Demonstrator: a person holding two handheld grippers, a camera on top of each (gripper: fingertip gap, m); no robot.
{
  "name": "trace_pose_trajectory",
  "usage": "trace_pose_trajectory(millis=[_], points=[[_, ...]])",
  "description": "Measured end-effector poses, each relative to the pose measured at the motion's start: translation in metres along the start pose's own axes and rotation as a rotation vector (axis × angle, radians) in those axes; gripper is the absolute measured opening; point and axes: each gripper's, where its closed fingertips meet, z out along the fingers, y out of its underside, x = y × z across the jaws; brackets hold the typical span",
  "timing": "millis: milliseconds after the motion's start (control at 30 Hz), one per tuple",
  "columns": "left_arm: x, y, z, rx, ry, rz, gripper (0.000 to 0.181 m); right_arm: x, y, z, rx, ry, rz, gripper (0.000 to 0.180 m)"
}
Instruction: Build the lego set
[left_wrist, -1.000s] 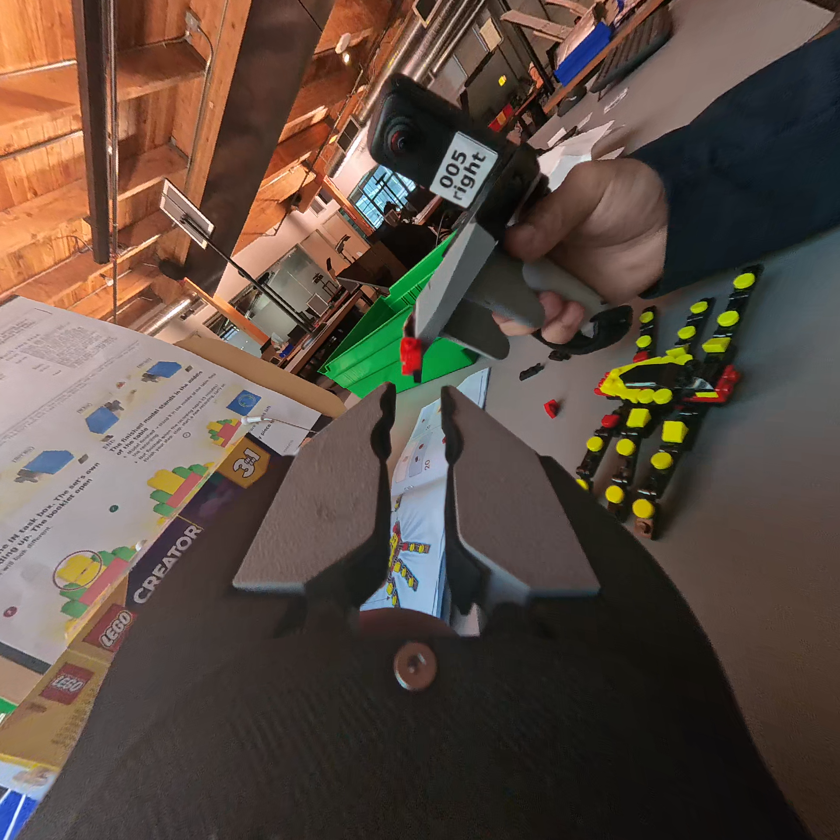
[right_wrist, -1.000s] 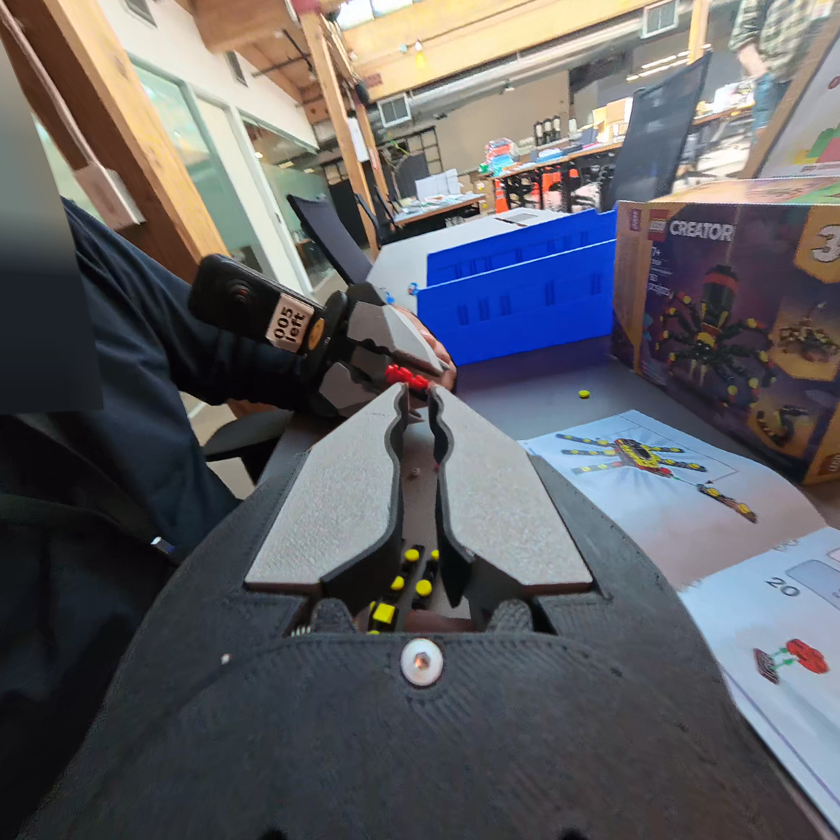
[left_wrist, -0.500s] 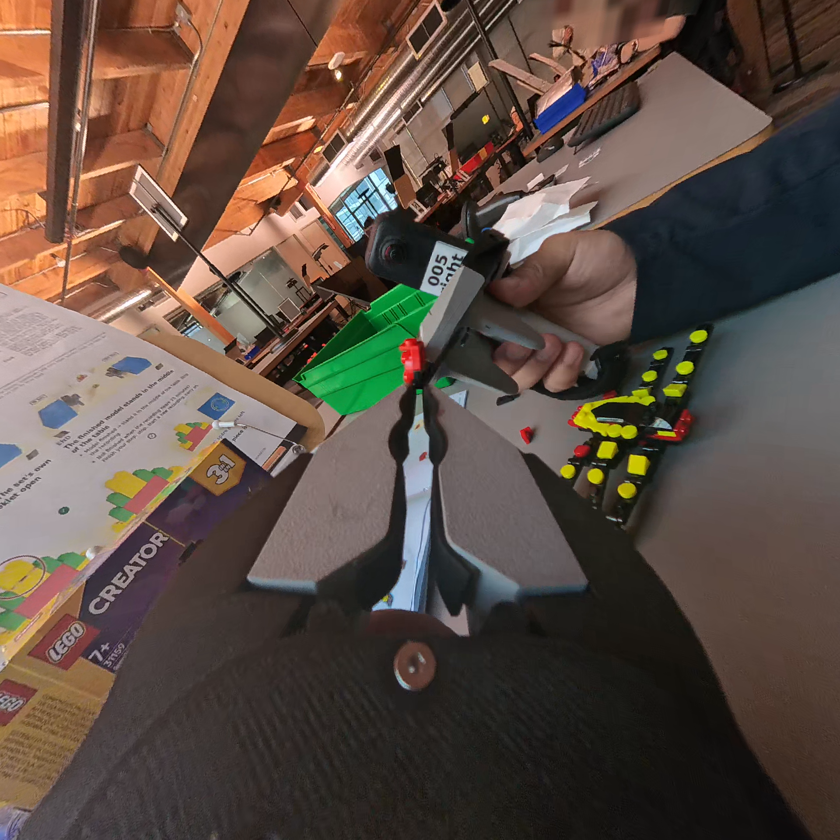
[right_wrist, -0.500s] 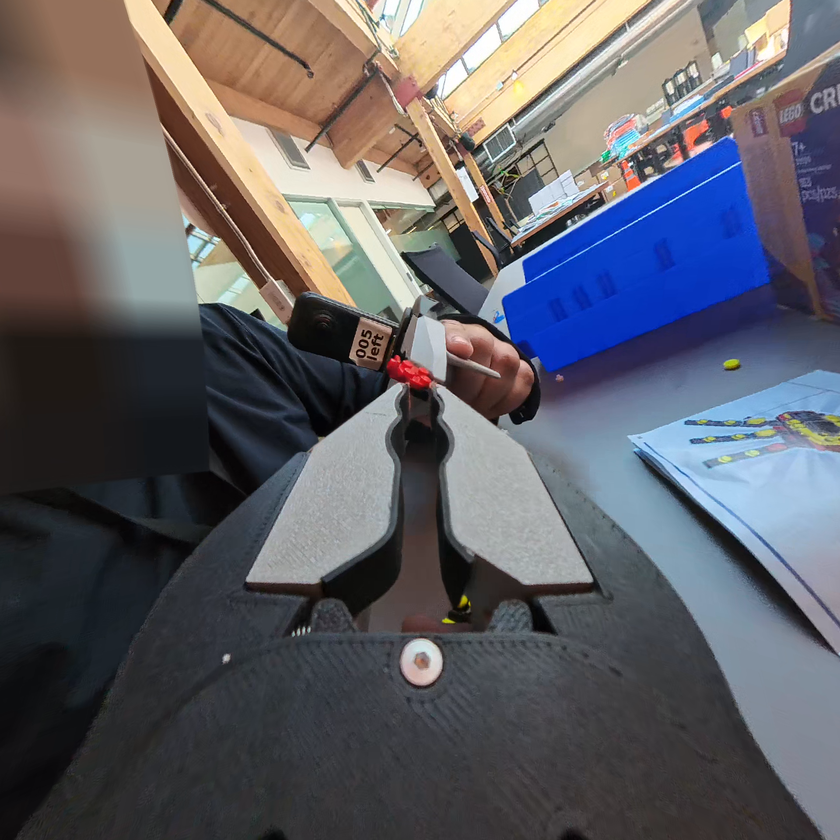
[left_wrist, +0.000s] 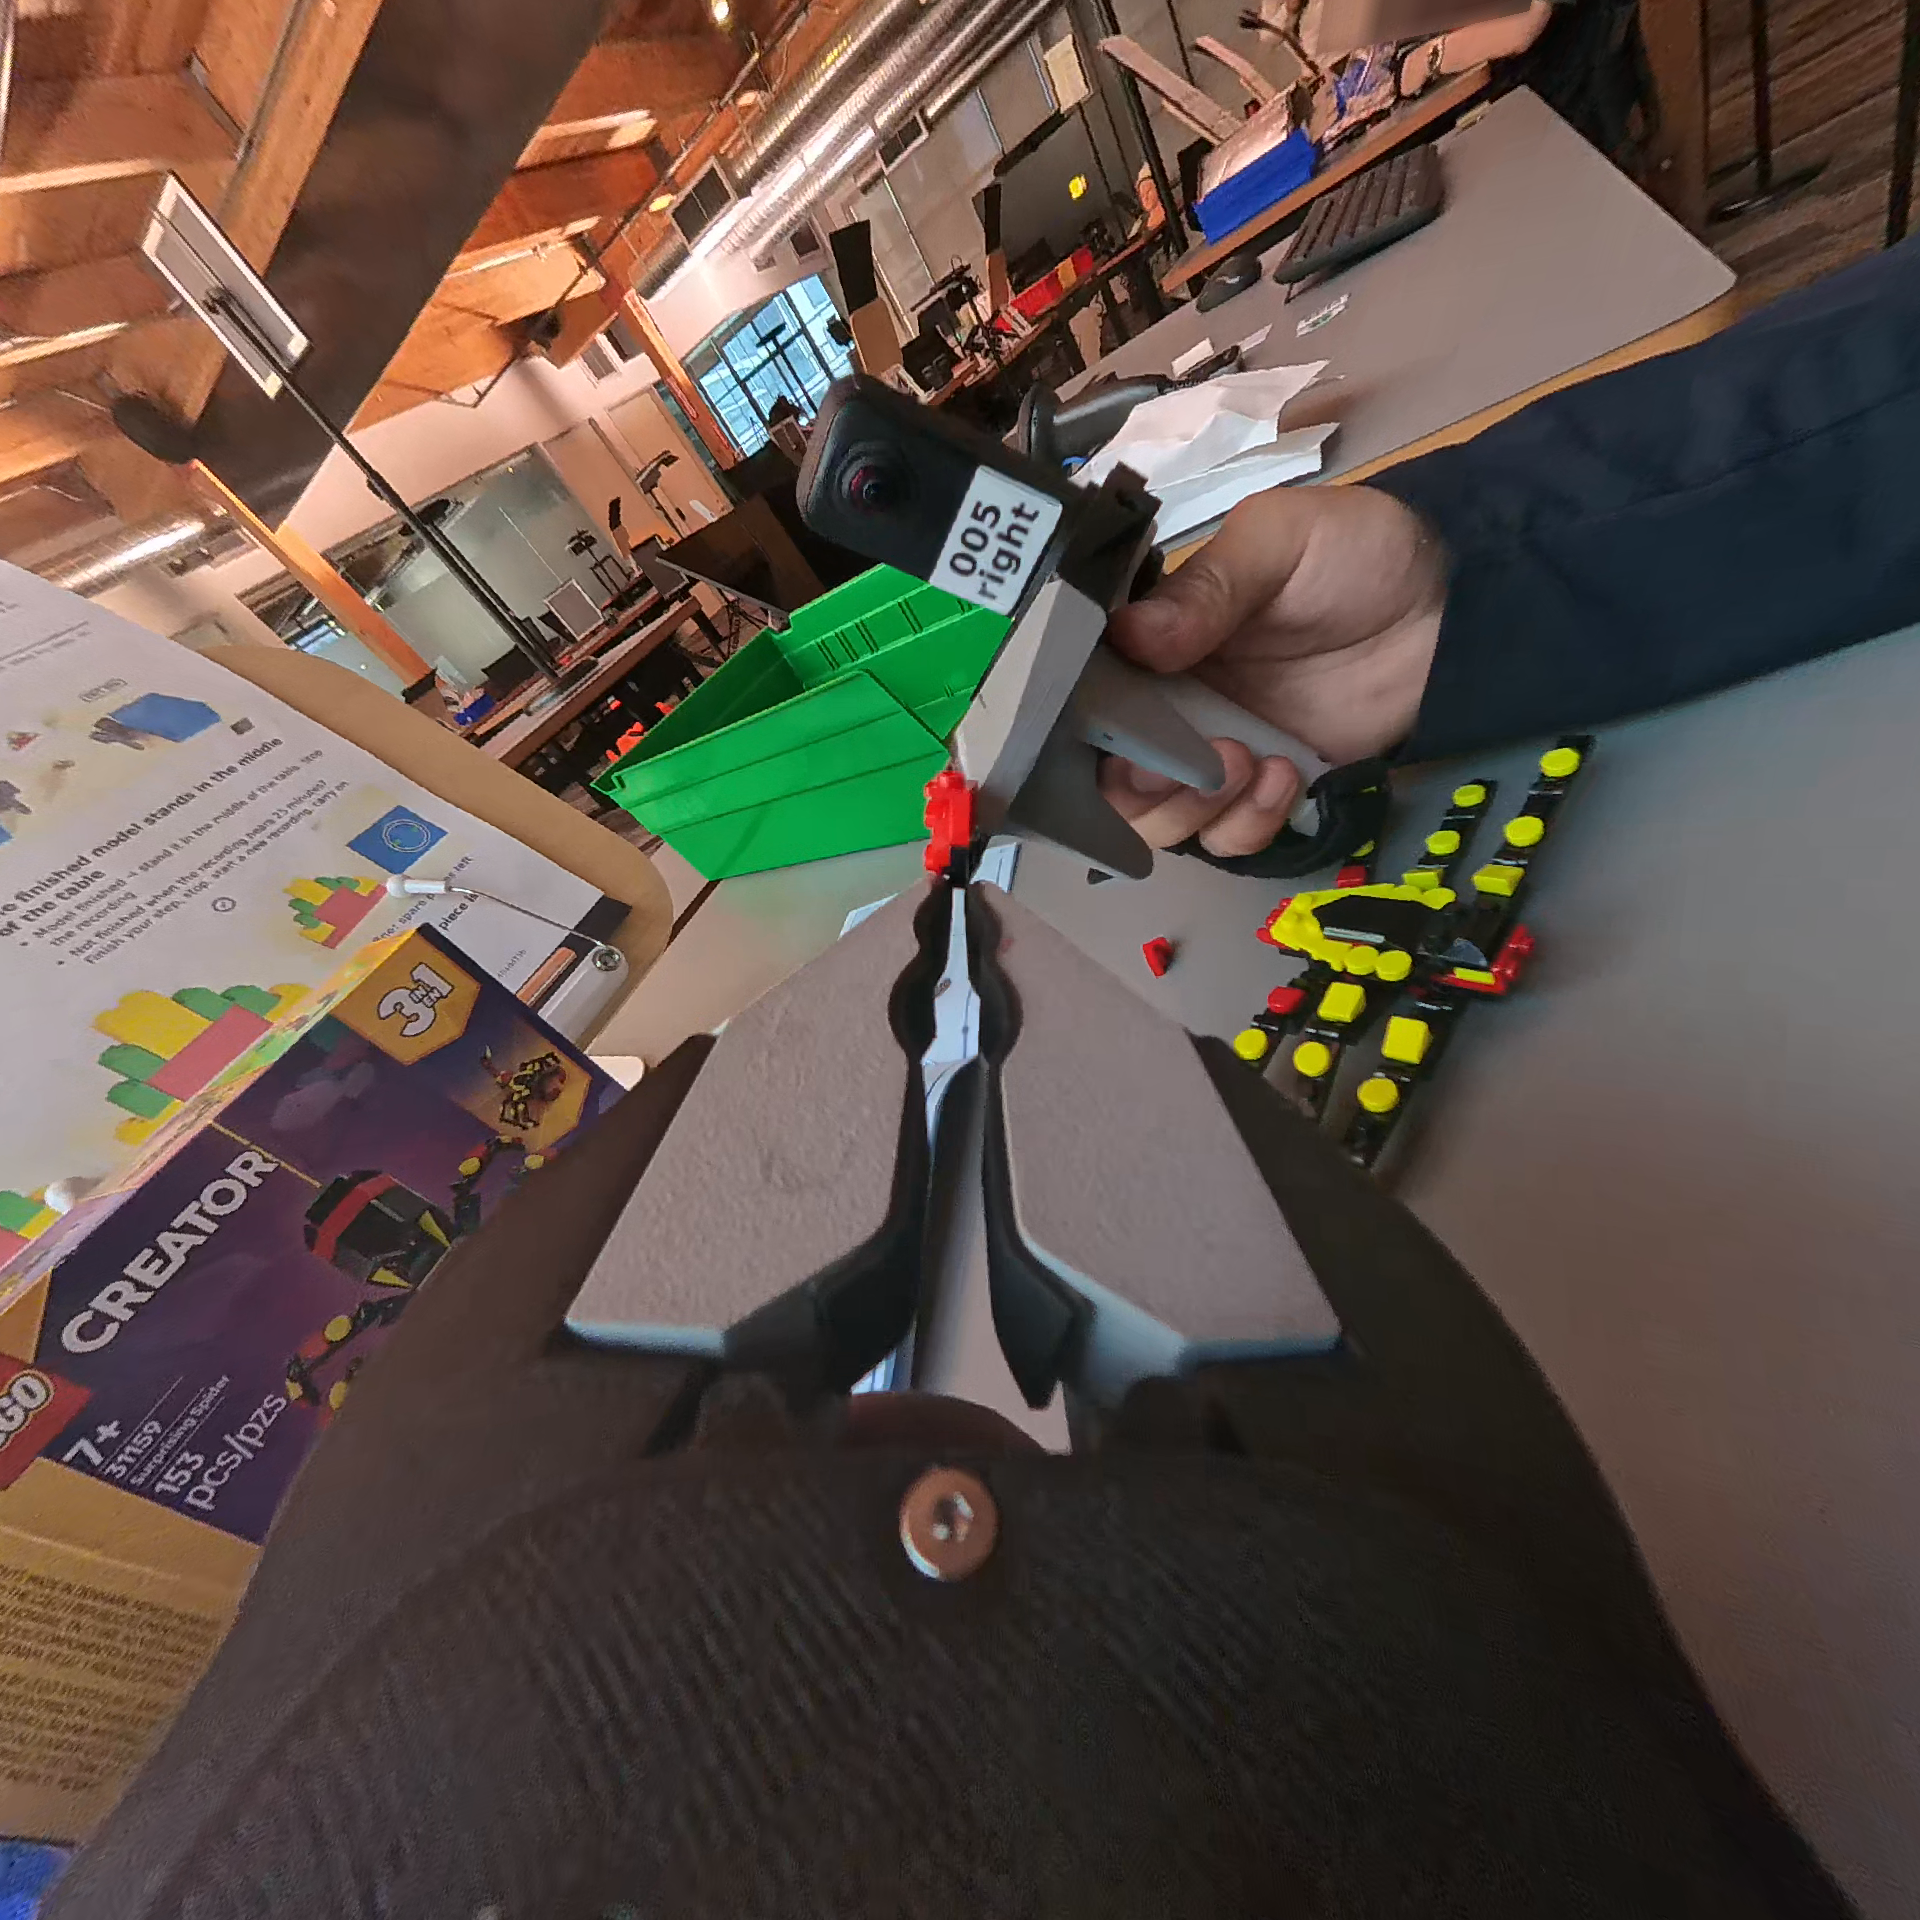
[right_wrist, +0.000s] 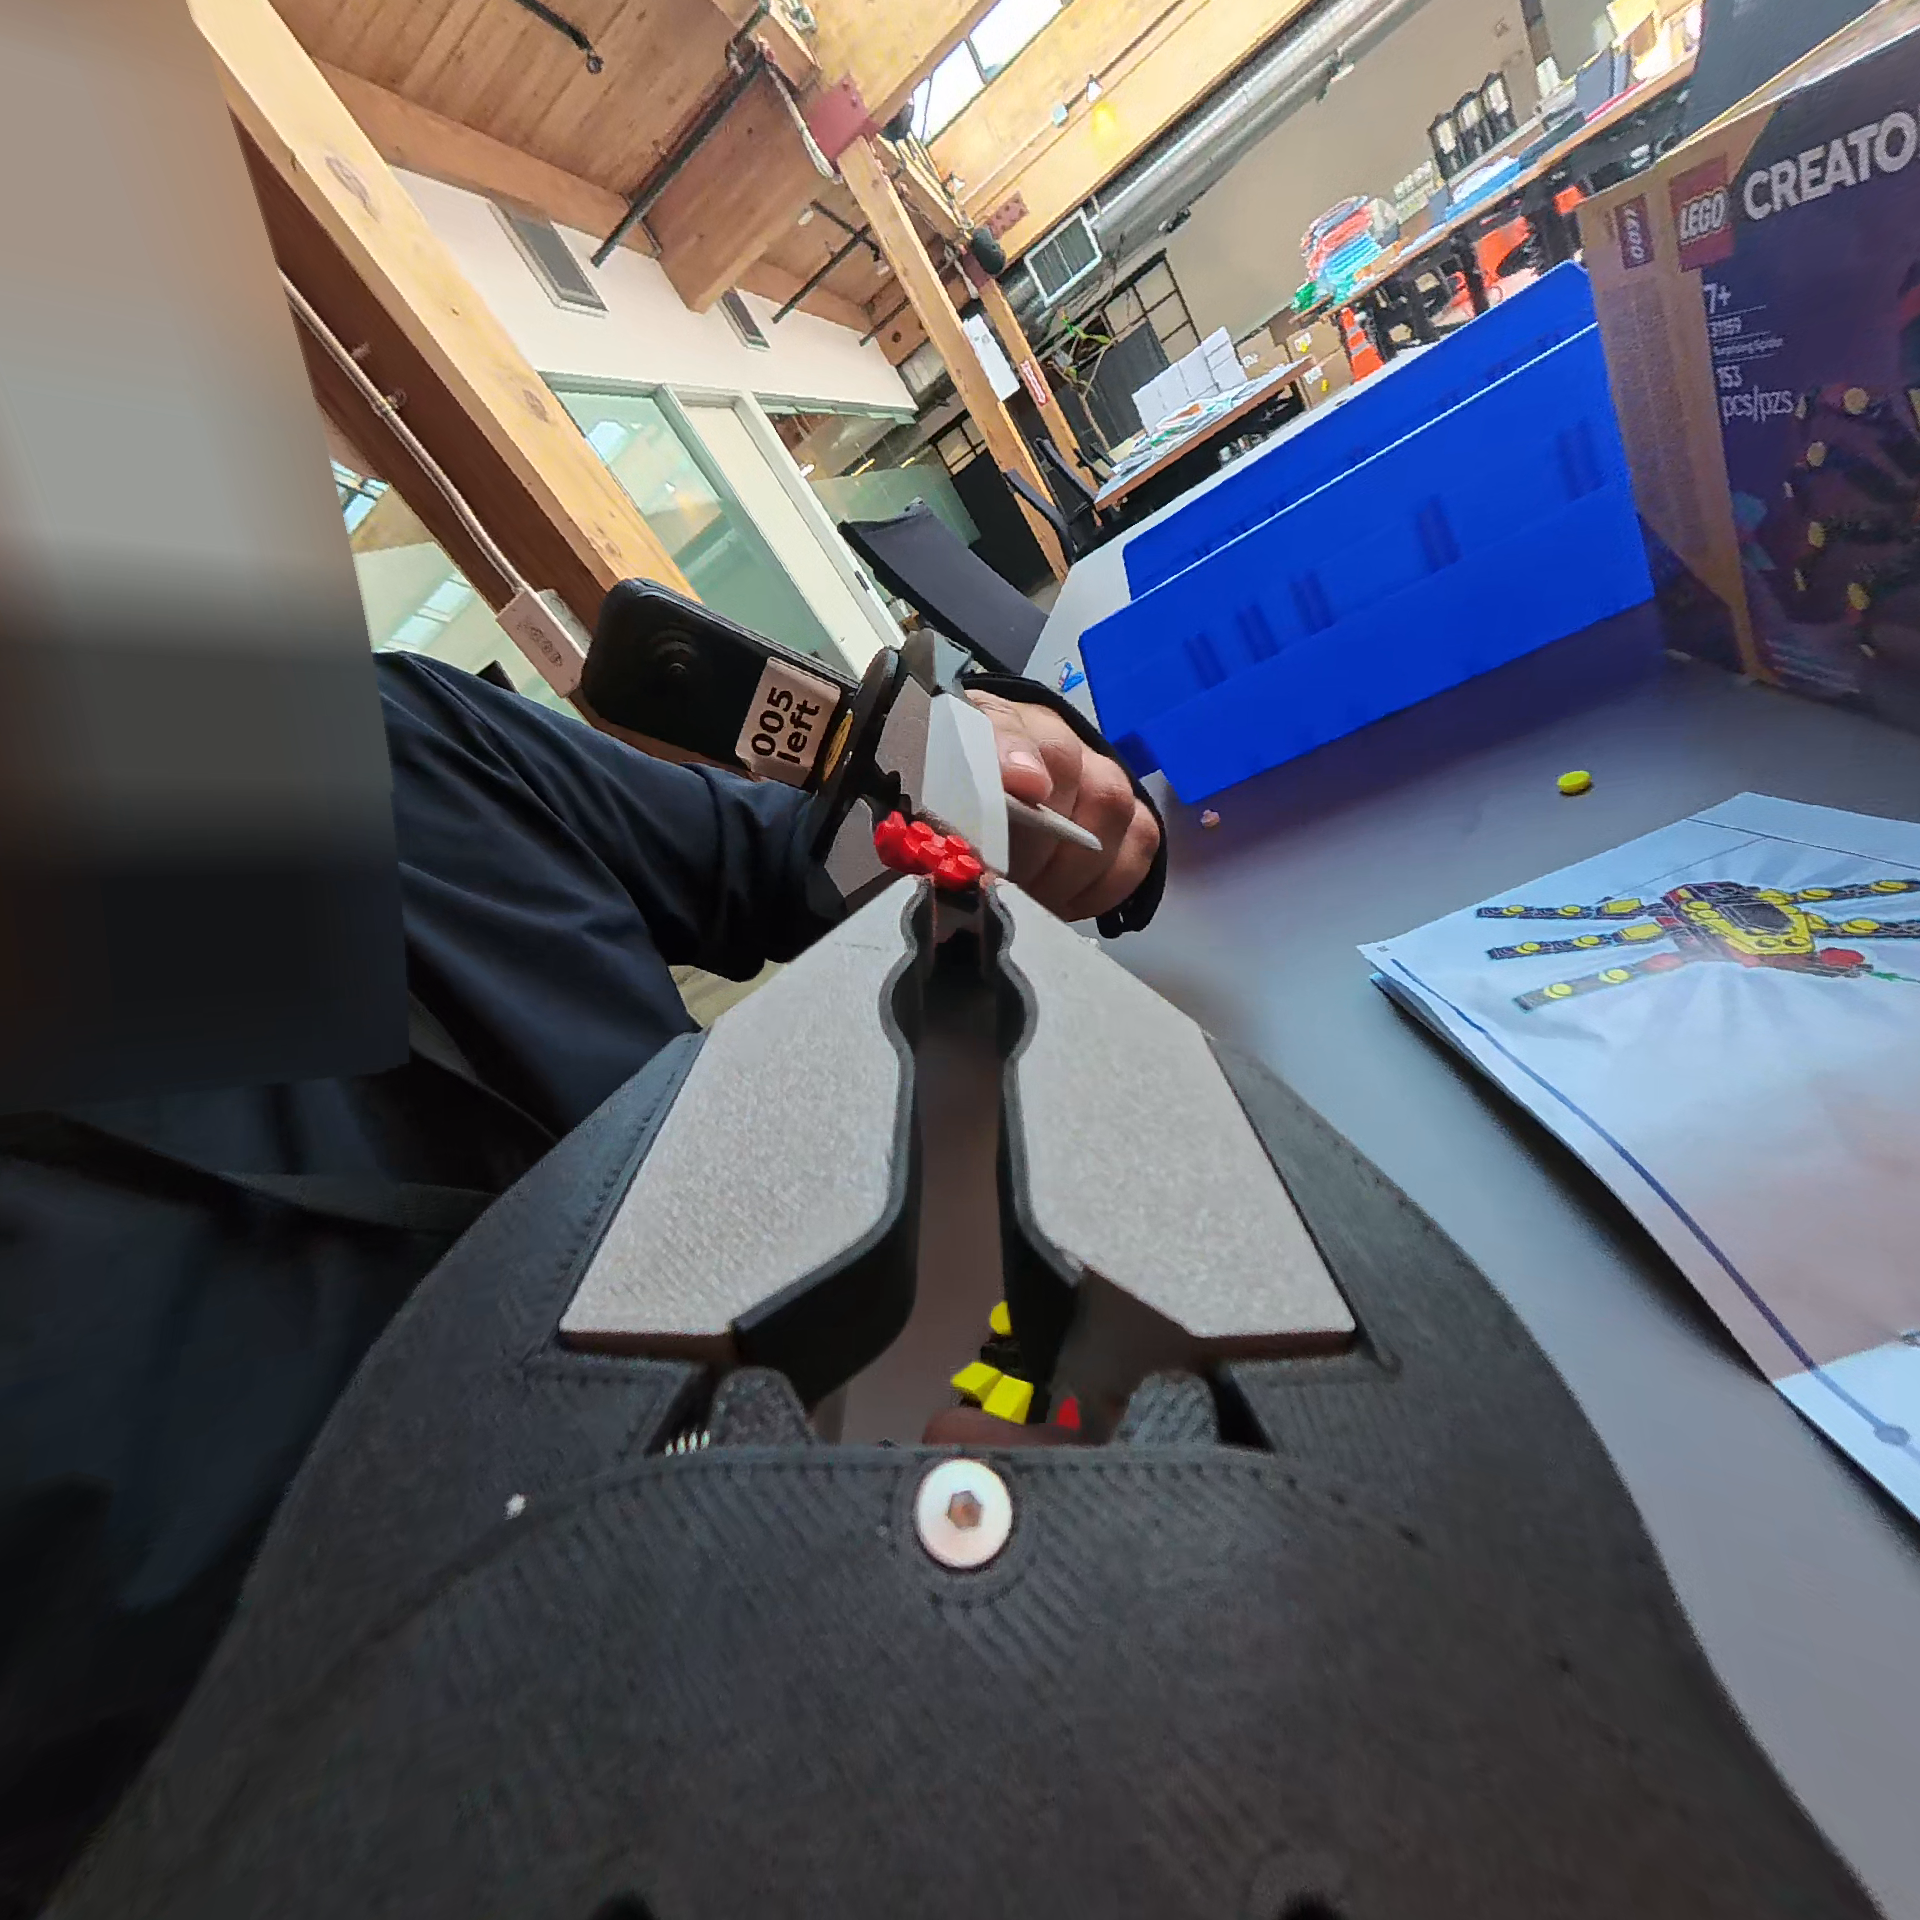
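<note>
A small red-and-black lego piece (left_wrist: 948, 823) is held in the air between the two grippers, which meet tip to tip. My left gripper (left_wrist: 951, 896) is shut on its black lower end. My right gripper (right_wrist: 958, 906) is shut on the same piece (right_wrist: 928, 847) from the other side. The partly built black, yellow and red spider model (left_wrist: 1392, 961) lies on the grey table to the right in the left wrist view. A bit of it also shows low between the right gripper's fingers (right_wrist: 992, 1387).
A loose red piece (left_wrist: 1155, 951) lies left of the spider. A green bin (left_wrist: 821, 738) stands behind. The lego box (left_wrist: 260, 1247) and a printed sheet (left_wrist: 156, 831) are on the left. In the right wrist view are a blue bin (right_wrist: 1382, 592), an open instruction booklet (right_wrist: 1714, 1039) and a yellow stud (right_wrist: 1575, 781). The tips of both grippers are at nearly the same place.
My left gripper was open a second ago; it has shut and come up to the red piece that the right gripper held. Both grippers have tilted.
</note>
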Motion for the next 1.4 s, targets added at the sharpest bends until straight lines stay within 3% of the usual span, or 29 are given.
trace_pose_trajectory(millis=[367,967,1167,1400], points=[[0.003,-0.016,-0.002,0.094,-0.012,-0.054,0.004,-0.014,-0.006,0.002,0.072,-0.17,0.101,0.004],[0.005,-0.028,-0.005,0.151,-0.006,-0.097,0.005,-0.027,-0.006,0.006,0.067,-0.249,0.094,0.004],[0.005,-0.027,-0.006,0.135,0.002,-0.066,0.005,-0.025,-0.004,0.007,0.047,-0.217,0.055,0.004],[0.002,-0.004,-0.001,-0.013,-0.043,0.119,0.003,-0.001,0.004,0.002,-0.034,-0.027,-0.04,0.005]])
